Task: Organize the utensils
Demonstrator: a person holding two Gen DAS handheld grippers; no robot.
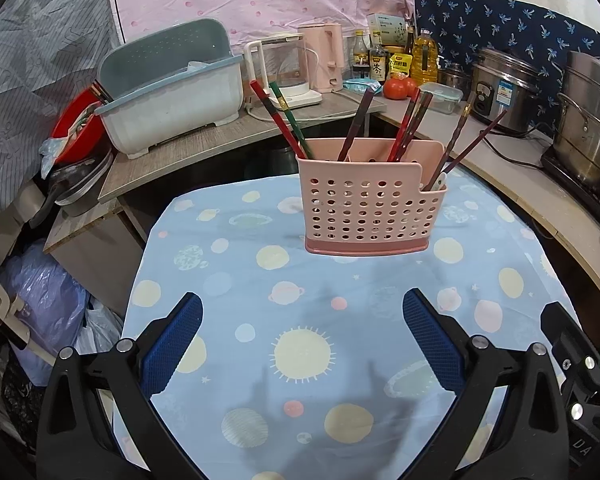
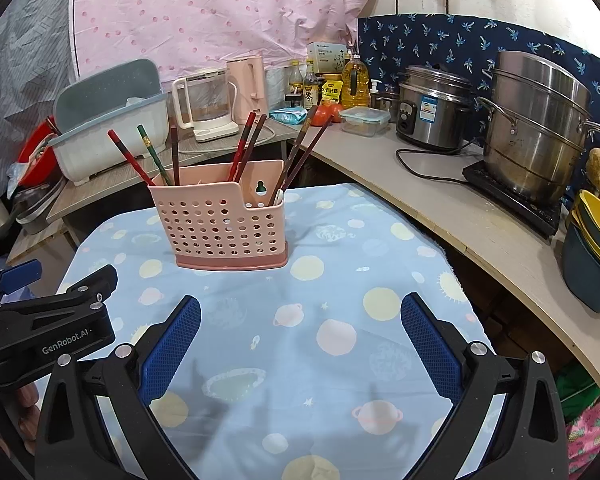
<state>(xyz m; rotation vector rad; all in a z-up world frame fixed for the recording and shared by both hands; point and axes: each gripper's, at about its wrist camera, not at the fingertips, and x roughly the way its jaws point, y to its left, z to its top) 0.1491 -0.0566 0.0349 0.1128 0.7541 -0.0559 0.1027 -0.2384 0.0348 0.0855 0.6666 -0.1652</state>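
A pink perforated utensil holder (image 1: 370, 210) stands upright at the far end of a small table with a blue planet-print cloth (image 1: 300, 340); it also shows in the right wrist view (image 2: 220, 226). Several red, green and dark chopsticks (image 1: 282, 120) lean out of its compartments, also visible from the right (image 2: 244, 146). A white spoon (image 1: 436, 182) sits in its low right compartment. My left gripper (image 1: 302, 344) is open and empty, short of the holder. My right gripper (image 2: 300, 344) is open and empty, beside the left gripper's body (image 2: 48, 320).
A counter wraps behind and to the right. It holds a grey-blue dish rack (image 1: 168, 92), a glass kettle (image 1: 284, 68), a pink kettle (image 2: 248, 84), oil and sauce bottles (image 2: 354, 80), a rice cooker (image 2: 432, 106), a steel steamer pot (image 2: 536, 128) and stacked bowls (image 2: 596, 248).
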